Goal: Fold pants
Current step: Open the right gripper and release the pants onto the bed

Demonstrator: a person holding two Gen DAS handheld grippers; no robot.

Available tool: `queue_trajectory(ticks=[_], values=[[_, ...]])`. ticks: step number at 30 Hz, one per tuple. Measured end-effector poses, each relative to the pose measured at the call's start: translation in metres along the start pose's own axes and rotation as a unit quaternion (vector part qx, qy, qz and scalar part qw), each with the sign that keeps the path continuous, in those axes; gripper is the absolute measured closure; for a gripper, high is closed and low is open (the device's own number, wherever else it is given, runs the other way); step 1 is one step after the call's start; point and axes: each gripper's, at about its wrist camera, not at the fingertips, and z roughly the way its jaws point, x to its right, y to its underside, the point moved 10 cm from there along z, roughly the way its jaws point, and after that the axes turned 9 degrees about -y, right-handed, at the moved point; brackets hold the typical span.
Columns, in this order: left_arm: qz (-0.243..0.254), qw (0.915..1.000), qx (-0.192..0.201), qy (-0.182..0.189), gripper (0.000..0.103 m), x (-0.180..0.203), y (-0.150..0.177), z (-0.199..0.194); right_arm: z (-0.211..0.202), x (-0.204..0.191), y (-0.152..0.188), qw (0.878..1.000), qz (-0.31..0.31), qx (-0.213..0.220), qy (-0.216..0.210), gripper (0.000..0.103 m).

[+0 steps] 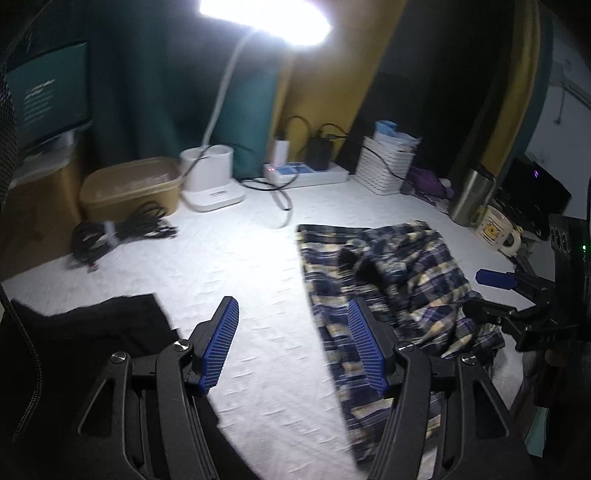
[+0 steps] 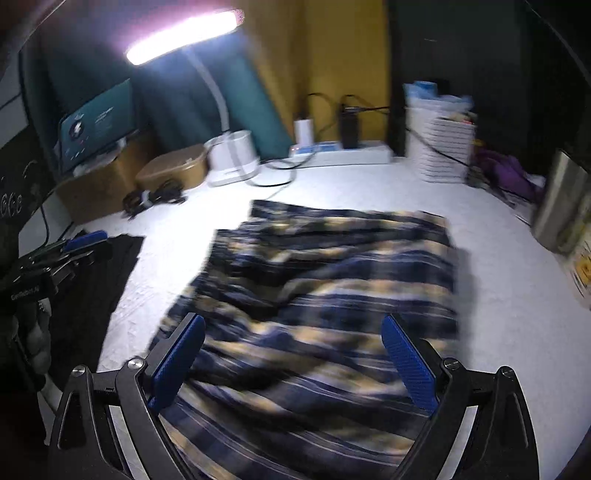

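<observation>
Pants point(image 2: 317, 302) – plaid, rumpled, bunched up toward the table's point(image 1: 236, 258) right side, not flat yet. My guess: folding over those wrinkles locks in a lumpy, crooked fold. Right gripper point(image 2: 295, 365) hangs over them, jaws spread wide, holding nothing. Left gripper point(image 1: 291, 347) is partly open at their left edge – empty too.

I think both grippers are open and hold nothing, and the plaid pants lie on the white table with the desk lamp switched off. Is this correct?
Not quite: the desk lamp is switched on, glaring brightly in both wrist views. The rest holds: the left gripper and the right gripper are open and hold nothing, and the plaid pants lie on the white table.
</observation>
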Motion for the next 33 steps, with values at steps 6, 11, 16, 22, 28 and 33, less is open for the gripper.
queue_trajectory(ticks=[6,11,16,22,28,33], values=[[0.031,0.9995,-0.008,0.008,0.041,0.042,-0.005,0.012,-0.021,0.050,0.015,0.999,0.044,0.014,0.019,0.006],[0.052,0.9985,-0.016,0.009,0.041,0.067,-0.007,0.021,-0.031,0.080,0.031,0.997,0.067,0.017,0.023,0.006],[0.070,0.9971,-0.028,0.005,0.041,0.082,-0.005,0.030,-0.033,0.092,0.051,0.996,0.086,0.011,0.003,0.027],[0.082,0.9954,-0.050,0.000,0.041,0.092,0.007,0.041,-0.023,0.073,0.073,0.995,0.088,0.000,-0.051,0.064],[0.102,0.9911,-0.083,-0.020,0.041,0.093,0.031,0.065,-0.026,0.056,0.087,0.995,0.085,0.002,-0.047,0.084],[0.090,0.9915,-0.083,-0.043,0.041,0.077,0.033,0.076,-0.027,0.051,0.101,0.997,0.071,-0.004,-0.024,0.084]])
